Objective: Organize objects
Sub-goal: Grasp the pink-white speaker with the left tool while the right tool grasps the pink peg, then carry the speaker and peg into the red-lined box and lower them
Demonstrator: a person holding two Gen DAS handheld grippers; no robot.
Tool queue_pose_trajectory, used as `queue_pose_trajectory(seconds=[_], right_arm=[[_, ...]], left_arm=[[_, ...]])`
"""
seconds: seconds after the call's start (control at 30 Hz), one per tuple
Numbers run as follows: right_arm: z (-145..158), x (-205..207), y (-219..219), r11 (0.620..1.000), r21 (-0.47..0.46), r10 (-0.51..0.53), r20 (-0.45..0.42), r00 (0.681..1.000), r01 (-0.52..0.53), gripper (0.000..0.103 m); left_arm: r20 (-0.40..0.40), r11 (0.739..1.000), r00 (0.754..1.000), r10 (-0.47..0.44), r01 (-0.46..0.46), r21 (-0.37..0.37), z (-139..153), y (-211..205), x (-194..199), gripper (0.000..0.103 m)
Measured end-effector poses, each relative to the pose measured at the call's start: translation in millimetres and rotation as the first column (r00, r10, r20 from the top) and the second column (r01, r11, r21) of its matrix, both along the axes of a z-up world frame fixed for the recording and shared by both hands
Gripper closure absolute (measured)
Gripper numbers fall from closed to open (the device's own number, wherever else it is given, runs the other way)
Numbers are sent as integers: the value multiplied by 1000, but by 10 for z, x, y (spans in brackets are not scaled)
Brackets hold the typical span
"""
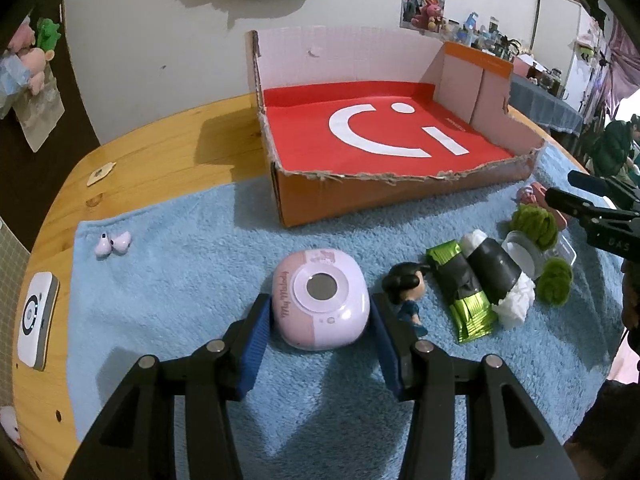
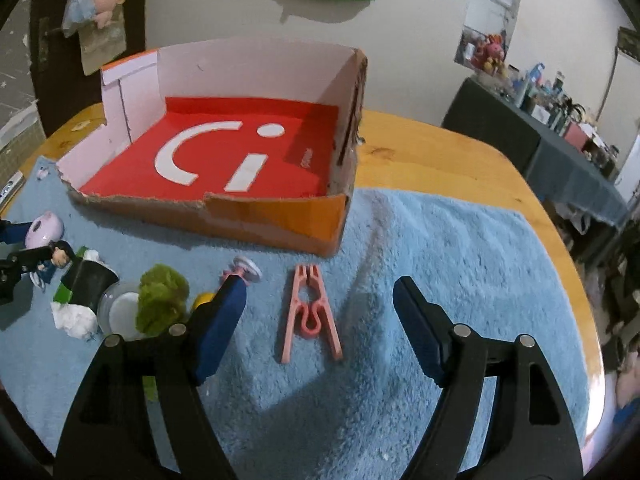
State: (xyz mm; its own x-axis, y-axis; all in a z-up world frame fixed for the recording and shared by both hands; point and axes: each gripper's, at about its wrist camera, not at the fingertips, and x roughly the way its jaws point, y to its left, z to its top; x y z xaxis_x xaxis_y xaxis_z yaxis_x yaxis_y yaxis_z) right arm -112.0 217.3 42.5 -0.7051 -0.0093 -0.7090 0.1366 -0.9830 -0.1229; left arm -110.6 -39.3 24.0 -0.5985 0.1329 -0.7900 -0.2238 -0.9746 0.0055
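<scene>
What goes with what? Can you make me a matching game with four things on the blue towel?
Things:
1. pink case
2. clothes peg
3. cardboard box
4. two earbuds

Places:
A. lying between the open right hand-held gripper fingers
B. alone near the towel's left edge
C. empty, red floor inside
D. gripped by the left hand-held gripper

Pairs: 1-D, 2-A, 3-C, 4-B

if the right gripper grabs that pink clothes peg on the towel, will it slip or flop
The pink clothes peg looks like thin hard plastic, so probably stiff and light. It lies flat on the fluffy blue towel, so the right gripper, open around it, may need to dig in. Its smooth tapered legs could slip.
</scene>
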Motion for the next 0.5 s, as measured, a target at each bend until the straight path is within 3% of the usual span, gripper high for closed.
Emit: queue_pose_trajectory(seconds=[0.1, 0.2, 0.43, 0.5], right_arm=[[43, -15, 27, 996, -72, 54, -7, 999, -54, 30], [6, -70, 62, 987, -137, 84, 28, 996, -79, 50], [-180, -127, 143, 987, -143, 90, 100, 991, -75, 56], [-193, -119, 145, 987, -140, 94, 104, 990, -79, 67]], left_arm=[[-1, 1000, 1000, 1, -1, 1, -3, 7, -6, 53], [0, 1000, 1000, 4, -4, 1, -3, 5, -7, 53], [-1, 1000, 1000, 7, -7, 2, -4, 8, -6, 53], [-6, 1000, 1000, 10, -10, 8, -3, 8, -4, 53]])
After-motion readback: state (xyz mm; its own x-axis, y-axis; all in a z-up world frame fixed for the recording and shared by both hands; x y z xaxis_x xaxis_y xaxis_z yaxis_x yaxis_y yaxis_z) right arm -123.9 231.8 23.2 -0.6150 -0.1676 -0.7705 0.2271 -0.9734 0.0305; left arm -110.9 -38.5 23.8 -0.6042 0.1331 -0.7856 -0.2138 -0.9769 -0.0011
